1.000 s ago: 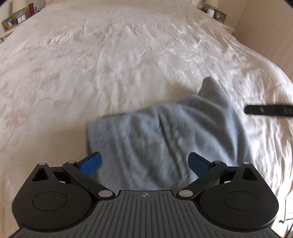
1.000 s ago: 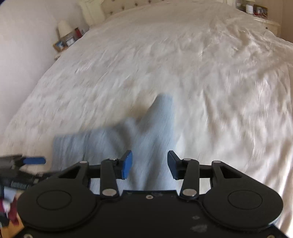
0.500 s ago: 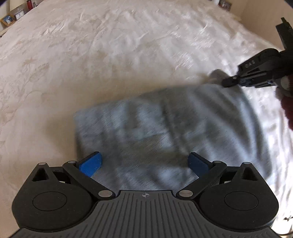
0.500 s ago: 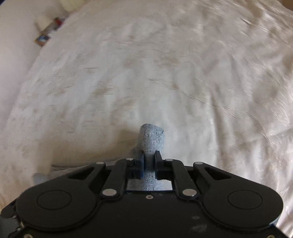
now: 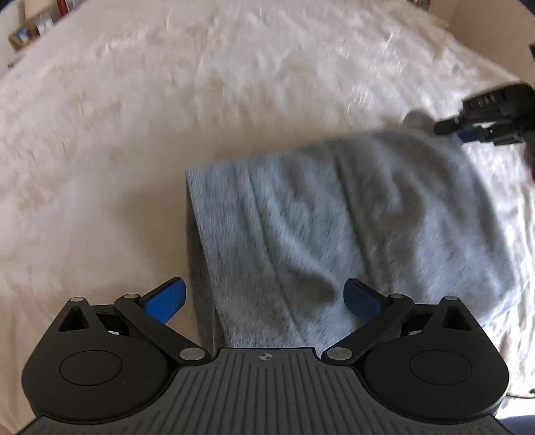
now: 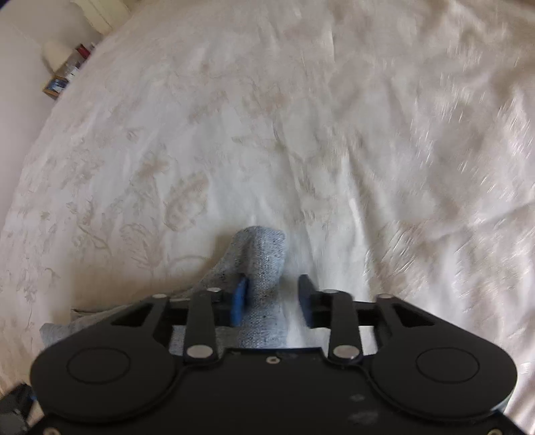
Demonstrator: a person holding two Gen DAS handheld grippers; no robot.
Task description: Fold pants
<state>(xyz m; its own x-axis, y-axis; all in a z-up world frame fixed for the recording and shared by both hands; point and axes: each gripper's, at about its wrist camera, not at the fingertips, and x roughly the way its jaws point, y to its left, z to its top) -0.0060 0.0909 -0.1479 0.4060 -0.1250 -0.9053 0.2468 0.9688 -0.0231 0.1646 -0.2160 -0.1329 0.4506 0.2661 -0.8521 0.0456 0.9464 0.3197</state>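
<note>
The light grey pants (image 5: pixel 334 234) lie folded in a rough rectangle on the white bedspread (image 5: pixel 167 100). My left gripper (image 5: pixel 264 297) hangs open just above their near left edge, with cloth under the gap and neither blue pad touching it. At the far right corner is my right gripper (image 5: pixel 481 128). In the right wrist view a raised tip of the pants (image 6: pixel 264 254) stands between the jaws of the right gripper (image 6: pixel 272 297), which are opening. The left pad brushes the cloth and the right pad stands apart from it.
The patterned white bedspread (image 6: pixel 301 134) spreads wide on all sides of the pants. A bedside shelf with small items (image 6: pixel 63 73) sits at the far left by the wall, and the same clutter (image 5: pixel 30 30) shows at the top left of the left wrist view.
The right gripper closed on the peaked corner of the pants, carried it right and down, and has now parted its jaws. The pants went from a raised peak to a flatter fold.
</note>
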